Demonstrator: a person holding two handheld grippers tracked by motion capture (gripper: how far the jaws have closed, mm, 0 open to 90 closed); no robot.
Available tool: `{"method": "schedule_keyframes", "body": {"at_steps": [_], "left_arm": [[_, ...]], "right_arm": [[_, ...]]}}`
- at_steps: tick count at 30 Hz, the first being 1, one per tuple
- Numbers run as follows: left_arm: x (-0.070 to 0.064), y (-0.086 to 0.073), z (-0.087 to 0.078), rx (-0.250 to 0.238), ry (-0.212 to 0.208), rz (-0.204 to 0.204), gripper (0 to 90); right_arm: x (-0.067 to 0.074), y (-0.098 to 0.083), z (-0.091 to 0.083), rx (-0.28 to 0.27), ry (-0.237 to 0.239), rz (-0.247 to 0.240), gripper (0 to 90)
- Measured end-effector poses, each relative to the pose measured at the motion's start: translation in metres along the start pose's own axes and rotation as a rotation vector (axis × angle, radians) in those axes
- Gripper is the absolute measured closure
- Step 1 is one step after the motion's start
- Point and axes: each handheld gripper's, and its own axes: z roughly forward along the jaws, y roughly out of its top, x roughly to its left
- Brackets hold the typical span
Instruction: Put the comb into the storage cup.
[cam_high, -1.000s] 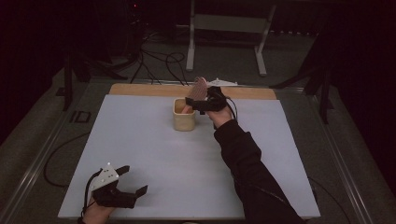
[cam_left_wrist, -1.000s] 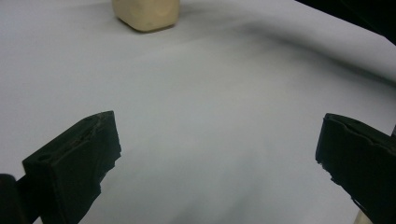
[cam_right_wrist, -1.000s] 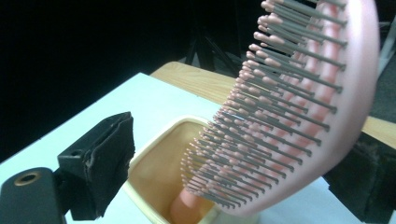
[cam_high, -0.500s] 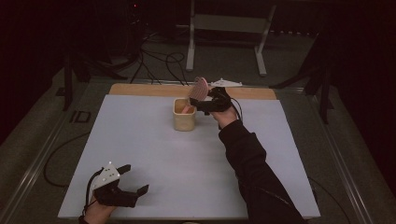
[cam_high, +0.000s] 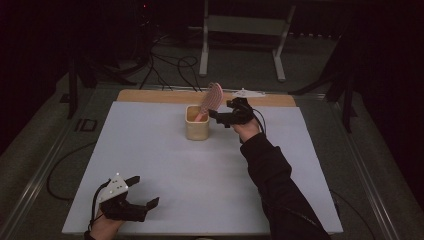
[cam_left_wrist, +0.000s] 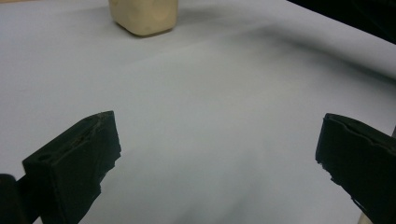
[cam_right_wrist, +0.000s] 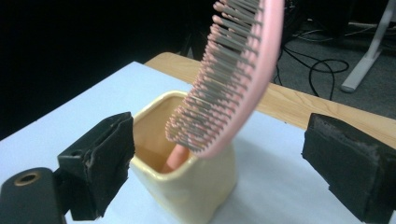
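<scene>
Right gripper view, right hand-held gripper (cam_right_wrist: 219, 158) wide open, beside hairbrush (cam_right_wrist: 233, 79)

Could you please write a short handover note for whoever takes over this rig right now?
Right gripper: open, jaws apart on either side of the pink hairbrush, not gripping it.
Left gripper: open, holding nothing, low over the near left of the white table.
Hairbrush: handle down in the cream cup, bristle head leaning out above the rim. The cup stands upright near the table's far edge.
Done: brush is in the cup.
Left: probably just draw the right gripper back without tipping the brush or the cup.
</scene>
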Motion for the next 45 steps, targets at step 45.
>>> {"method": "schedule_keyframes", "body": {"at_steps": [45], "left_arm": [[-0.002, 0.001, 0.001, 0.004, 0.003, 0.015, 0.2]], "right_arm": [[0.015, -0.092, -0.069, 0.05, 0.084, -0.05, 8.9]]}}
